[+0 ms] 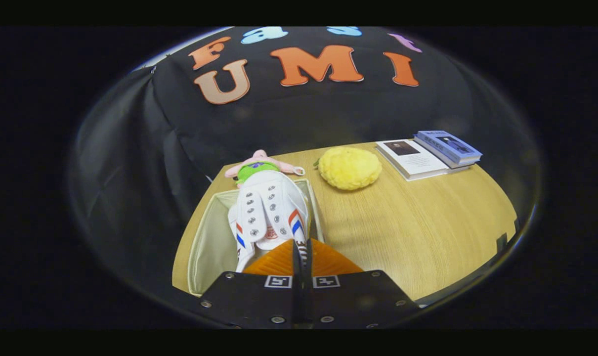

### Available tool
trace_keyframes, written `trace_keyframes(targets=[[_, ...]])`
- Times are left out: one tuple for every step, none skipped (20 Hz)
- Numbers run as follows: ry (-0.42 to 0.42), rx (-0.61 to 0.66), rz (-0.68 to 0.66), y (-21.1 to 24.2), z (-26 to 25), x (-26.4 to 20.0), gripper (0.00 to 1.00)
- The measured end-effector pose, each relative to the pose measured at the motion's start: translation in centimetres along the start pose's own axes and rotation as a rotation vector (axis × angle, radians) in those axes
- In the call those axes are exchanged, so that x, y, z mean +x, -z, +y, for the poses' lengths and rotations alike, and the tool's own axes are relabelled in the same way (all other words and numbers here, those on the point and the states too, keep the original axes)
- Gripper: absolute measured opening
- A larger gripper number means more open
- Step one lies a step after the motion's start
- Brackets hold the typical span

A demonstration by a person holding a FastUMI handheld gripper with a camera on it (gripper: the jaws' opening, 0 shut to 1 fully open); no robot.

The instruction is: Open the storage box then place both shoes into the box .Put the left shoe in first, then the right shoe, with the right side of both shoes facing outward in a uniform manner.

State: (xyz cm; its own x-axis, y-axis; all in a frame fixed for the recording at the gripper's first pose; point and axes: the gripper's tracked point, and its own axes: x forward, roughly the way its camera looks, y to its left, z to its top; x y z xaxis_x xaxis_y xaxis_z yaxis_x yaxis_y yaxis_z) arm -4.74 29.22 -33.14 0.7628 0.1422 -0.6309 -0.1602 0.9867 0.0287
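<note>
Tongs [301,252] pinched nearly together on the heel edge of a white shoe [269,212], clamped on thin canvas. Shoe hanging toe-forward over the open storage box [205,247] on the surface [417,227], partly inside it. Probably light, soft-walled, floppy at the collar; firmer purchase likely at the heel counter. Plush toy [259,167] just beyond the box, yellow cushion [349,168] and books [430,153] further off.

I am in a little booth made for filming, not a real room. A black cloth wall [146,148] hangs across the upper left of the picture. Below it is a wooden table [403,222] set up like home, with books [430,153] at the upper right and a yellow plush toy [349,168] in the middle.
</note>
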Motion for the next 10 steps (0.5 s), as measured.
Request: trace_keyframes(targets=[[0.004,-0.006,0.003,0.3,0.1,0.2,0.01],[0.015,-0.014,0.019,0.8,-0.2,0.6,0.03],[0.018,-0.016,0.041,1.5,-0.3,0.7,0.07],[0.008,-0.007,0.045,1.6,0.0,0.7,0.12],[-0.014,0.003,0.047,1.3,0.7,0.6,0.16],[-0.035,0.014,0.040,0.7,0.9,0.4,0.20],[-0.055,0.024,0.021,0.1,1.2,0.3,0.27],[-0.061,0.027,0.008,-1.0,1.4,-0.6,0.44],[-0.066,0.022,-0.003,-1.8,1.1,-0.9,0.62],[-0.071,0.018,-0.015,-2.6,0.9,-1.5,0.81]])
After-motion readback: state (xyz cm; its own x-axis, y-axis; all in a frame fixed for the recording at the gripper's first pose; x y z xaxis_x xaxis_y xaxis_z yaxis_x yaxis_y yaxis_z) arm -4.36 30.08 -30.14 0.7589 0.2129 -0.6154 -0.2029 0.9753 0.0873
